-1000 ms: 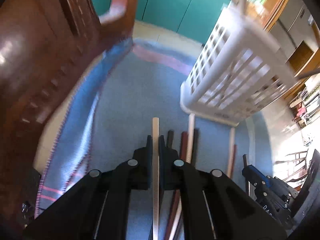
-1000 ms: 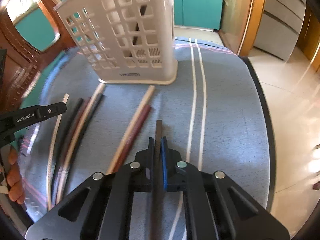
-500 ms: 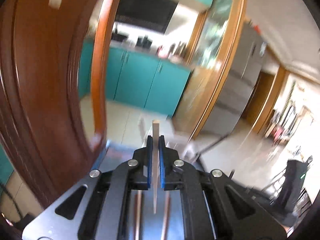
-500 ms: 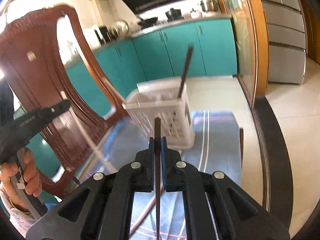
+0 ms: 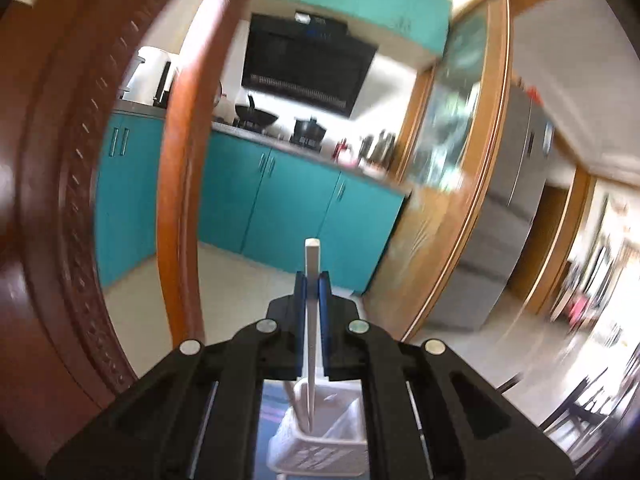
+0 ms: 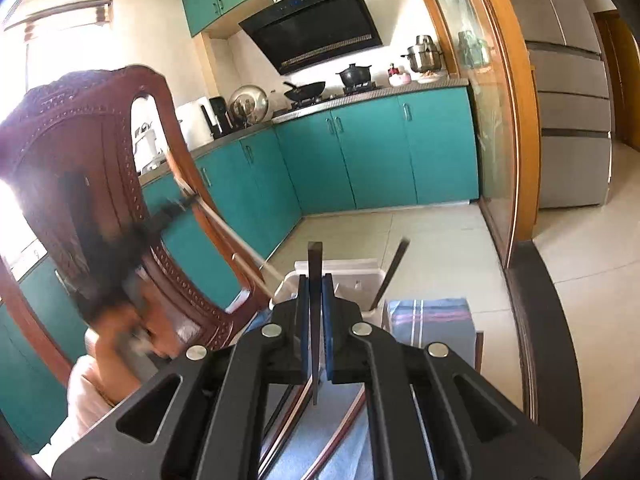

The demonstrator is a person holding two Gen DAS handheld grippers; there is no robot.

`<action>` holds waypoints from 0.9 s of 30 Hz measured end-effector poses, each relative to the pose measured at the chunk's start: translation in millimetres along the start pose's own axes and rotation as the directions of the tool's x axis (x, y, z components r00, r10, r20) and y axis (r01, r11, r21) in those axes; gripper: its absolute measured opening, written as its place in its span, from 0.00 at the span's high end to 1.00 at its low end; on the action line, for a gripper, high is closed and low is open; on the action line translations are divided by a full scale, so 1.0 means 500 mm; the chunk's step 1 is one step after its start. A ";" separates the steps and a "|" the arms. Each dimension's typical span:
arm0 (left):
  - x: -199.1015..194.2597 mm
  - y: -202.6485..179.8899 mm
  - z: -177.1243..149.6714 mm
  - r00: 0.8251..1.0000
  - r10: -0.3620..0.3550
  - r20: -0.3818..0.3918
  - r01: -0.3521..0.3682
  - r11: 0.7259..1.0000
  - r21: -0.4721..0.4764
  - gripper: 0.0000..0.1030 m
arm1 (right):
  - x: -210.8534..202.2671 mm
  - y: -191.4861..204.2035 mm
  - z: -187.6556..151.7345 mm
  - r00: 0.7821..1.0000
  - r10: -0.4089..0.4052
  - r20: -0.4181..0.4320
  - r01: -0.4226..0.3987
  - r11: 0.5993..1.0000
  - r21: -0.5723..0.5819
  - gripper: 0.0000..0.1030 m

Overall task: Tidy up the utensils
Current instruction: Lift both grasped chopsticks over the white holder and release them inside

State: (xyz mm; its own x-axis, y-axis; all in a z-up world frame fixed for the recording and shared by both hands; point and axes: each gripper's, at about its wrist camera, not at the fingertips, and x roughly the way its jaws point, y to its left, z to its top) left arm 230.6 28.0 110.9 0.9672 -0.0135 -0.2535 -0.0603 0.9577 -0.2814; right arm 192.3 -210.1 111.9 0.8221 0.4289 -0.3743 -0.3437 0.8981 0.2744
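Observation:
My left gripper [image 5: 311, 280] is shut on a pale chopstick [image 5: 312, 320], held upright with its lower tip inside the white slotted basket [image 5: 320, 452]. In the right wrist view the same pale chopstick [image 6: 236, 240] slants down into the basket [image 6: 360, 276]. My right gripper [image 6: 316, 284] is shut on a dark chopstick [image 6: 315, 320], held upright above the table short of the basket. Another dark chopstick [image 6: 390, 276] leans in the basket. Several loose chopsticks [image 6: 340, 436] lie on the blue cloth [image 6: 432, 324] below my right gripper.
A carved wooden chair back [image 6: 80, 184] stands at the left, close to the basket; it fills the left of the left wrist view [image 5: 60, 160]. Teal kitchen cabinets [image 6: 360, 152] and a fridge [image 6: 568, 100] are beyond. The table's dark edge [image 6: 528, 340] runs on the right.
Both grippers lifted their chopsticks off the cloth and tipped them upright. The left one has moved over the basket and lowered the pale chopstick's tip into it.

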 end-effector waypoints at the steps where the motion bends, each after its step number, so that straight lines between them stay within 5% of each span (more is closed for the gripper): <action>1: 0.014 -0.008 -0.011 1.000 0.008 -0.020 -0.007 1.000 0.025 0.93 | -0.002 0.000 0.012 1.000 -0.001 0.019 0.001 1.000 0.004 0.94; 3: 0.033 -0.005 -0.021 0.999 0.004 -0.050 -0.002 0.999 0.041 0.91 | -0.005 0.002 0.030 0.999 -0.005 0.051 0.005 1.000 0.016 0.94; 5: 0.028 0.002 -0.030 0.999 0.000 -0.053 0.002 0.999 0.046 0.71 | -0.009 0.005 0.050 0.996 -0.006 0.089 0.003 1.000 0.030 0.94; 7: 0.010 0.012 -0.039 0.999 -0.001 -0.039 0.003 0.999 0.045 0.63 | -0.015 0.004 0.067 0.990 -0.016 0.139 0.010 0.999 0.043 0.94; 14: -0.061 0.105 -0.109 0.994 -0.002 -0.111 -0.002 0.999 -0.038 0.56 | -0.002 -0.014 0.101 0.959 -0.078 0.272 0.047 0.992 0.116 0.93; 18: -0.027 0.135 -0.171 0.954 0.088 -0.285 -0.094 0.996 -0.009 0.56 | 0.045 -0.015 0.080 0.948 -0.168 0.269 0.154 0.985 0.074 0.93; 21: -0.002 0.156 -0.202 0.917 0.097 -0.386 -0.114 0.993 -0.021 0.56 | 0.105 -0.017 0.044 0.962 -0.187 0.199 0.182 0.982 0.044 0.93; 27: 0.000 0.159 -0.247 0.882 0.134 -0.452 -0.133 0.990 0.034 0.55 | 0.157 -0.011 -0.017 0.973 -0.199 0.117 0.202 0.979 -0.016 0.93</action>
State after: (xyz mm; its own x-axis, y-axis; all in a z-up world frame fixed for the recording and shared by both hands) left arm 195.2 68.5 -25.5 0.7335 -0.0133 -0.6796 -0.1804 0.9601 -0.2136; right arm 255.2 -180.6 73.3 0.9214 0.2276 -0.3149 -0.1778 0.9676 0.1791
